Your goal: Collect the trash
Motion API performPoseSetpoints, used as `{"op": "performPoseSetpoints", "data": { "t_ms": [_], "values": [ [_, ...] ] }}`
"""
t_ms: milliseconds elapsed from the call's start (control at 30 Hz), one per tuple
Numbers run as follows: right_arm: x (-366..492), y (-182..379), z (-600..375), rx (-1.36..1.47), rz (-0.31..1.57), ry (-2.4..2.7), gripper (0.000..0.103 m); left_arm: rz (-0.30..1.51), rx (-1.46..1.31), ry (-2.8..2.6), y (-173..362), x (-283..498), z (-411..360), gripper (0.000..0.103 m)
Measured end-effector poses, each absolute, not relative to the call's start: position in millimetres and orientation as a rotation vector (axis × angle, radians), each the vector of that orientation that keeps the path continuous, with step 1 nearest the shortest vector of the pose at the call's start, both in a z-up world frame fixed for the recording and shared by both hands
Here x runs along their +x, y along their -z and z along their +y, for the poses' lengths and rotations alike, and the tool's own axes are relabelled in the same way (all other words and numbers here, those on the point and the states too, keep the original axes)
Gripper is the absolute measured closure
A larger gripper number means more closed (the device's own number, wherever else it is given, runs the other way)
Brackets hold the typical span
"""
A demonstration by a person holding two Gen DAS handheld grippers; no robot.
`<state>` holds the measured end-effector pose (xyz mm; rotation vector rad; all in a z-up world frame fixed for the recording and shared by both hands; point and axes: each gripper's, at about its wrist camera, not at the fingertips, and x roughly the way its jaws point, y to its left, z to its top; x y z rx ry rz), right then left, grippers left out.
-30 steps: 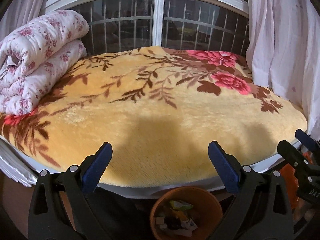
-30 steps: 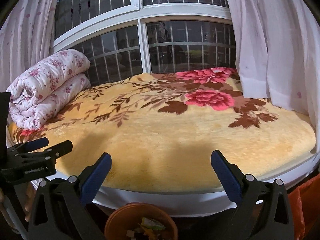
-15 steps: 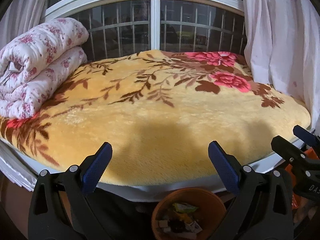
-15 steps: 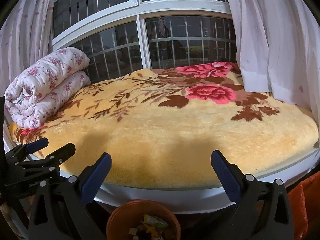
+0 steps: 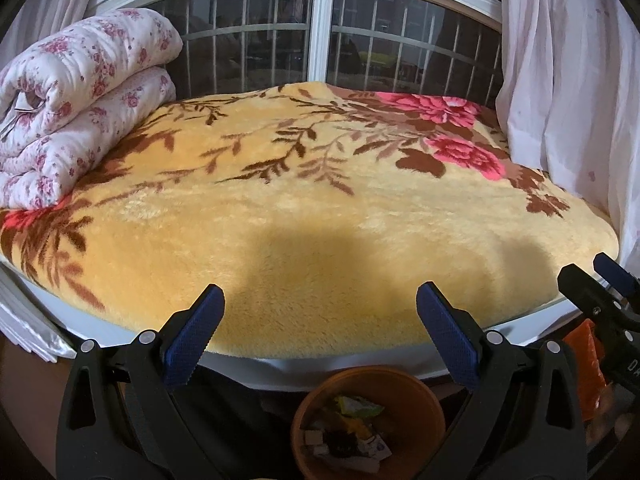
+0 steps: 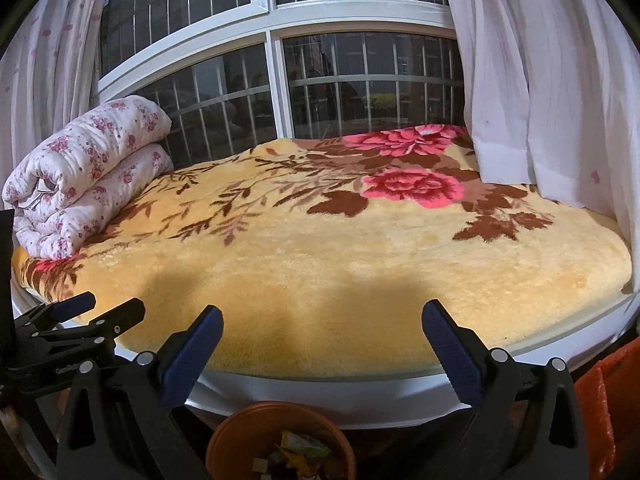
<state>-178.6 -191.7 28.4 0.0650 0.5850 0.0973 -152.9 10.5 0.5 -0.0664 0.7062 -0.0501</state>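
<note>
A round brown bin [image 5: 416, 396] stands on the floor below the bed's near edge, with crumpled wrappers and paper scraps [image 5: 352, 428] inside. It also shows in the right wrist view [image 6: 240, 428]. My left gripper [image 5: 318, 312] is open and empty, held above the bin at the bed's edge. My right gripper [image 6: 322, 328] is open and empty too, beside it to the right. Each gripper shows at the edge of the other's view, the right one [image 5: 600, 288] and the left one [image 6: 80, 316]. I see no loose trash on the blanket.
A yellow plush blanket with red flowers [image 5: 320, 208] covers a round bed. A folded floral quilt [image 5: 72, 92] lies at its left. Barred windows [image 6: 360, 80] and white curtains [image 6: 540, 80] stand behind. An orange bag [image 6: 608, 408] sits at the lower right.
Both grippers stay open and empty. Both views have tilted up slightly and drifted, so the bed sits lower in frame; the bin stays below the fingers.
</note>
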Motion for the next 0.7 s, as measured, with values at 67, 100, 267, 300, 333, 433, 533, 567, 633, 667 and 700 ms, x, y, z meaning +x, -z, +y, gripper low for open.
{"op": "performPoseSetpoints", "data": {
  "t_ms": [67, 100, 267, 300, 333, 433, 533, 567, 633, 667, 700],
  "values": [
    [-179.0, -28.4, -191.6, 0.068, 0.586, -0.098, 0.005, 0.708, -0.066, 0.052, 0.5, -153.2, 10.6, 0.009],
    [-179.3, -28.3, -191.7, 0.07, 0.585, -0.097, 0.005, 0.708, -0.066, 0.053, 0.6, -152.8, 10.3, 0.009],
    [-178.1, -26.8, -193.9, 0.068, 0.591, -0.097, 0.005, 0.712, -0.053, 0.055, 3.7, -153.1, 10.2, 0.009],
    [-177.8, -26.7, -194.2, 0.068, 0.591, -0.098, 0.005, 0.712, -0.053, 0.056, 3.7, -152.9, 9.9, 0.009],
    [-177.9, -26.9, -194.1, 0.068, 0.59, -0.098, 0.005, 0.712, -0.054, 0.057, 3.6, -152.8, 9.8, 0.009],
    [-177.9, -26.4, -194.7, 0.068, 0.592, -0.096, 0.005, 0.712, -0.055, 0.055, 3.7, -153.1, 9.7, 0.009],
    [-178.2, -26.7, -194.7, 0.068, 0.591, -0.097, 0.005, 0.713, -0.055, 0.057, 3.3, -152.6, 9.8, 0.009],
    [-177.8, -27.3, -194.3, 0.068, 0.591, -0.099, 0.005, 0.713, -0.056, 0.058, 3.2, -152.7, 9.7, 0.009],
    [-177.7, -27.2, -194.4, 0.067, 0.592, -0.099, 0.005, 0.713, -0.057, 0.061, 3.6, -152.6, 9.9, 0.009],
    [-177.8, -27.3, -194.2, 0.067, 0.592, -0.099, 0.005, 0.713, -0.056, 0.062, 4.1, -152.5, 10.0, 0.009],
    [-178.1, -26.7, -194.8, 0.066, 0.593, -0.099, 0.005, 0.713, -0.055, 0.06, 4.4, -152.5, 9.9, 0.009]
  ]
}}
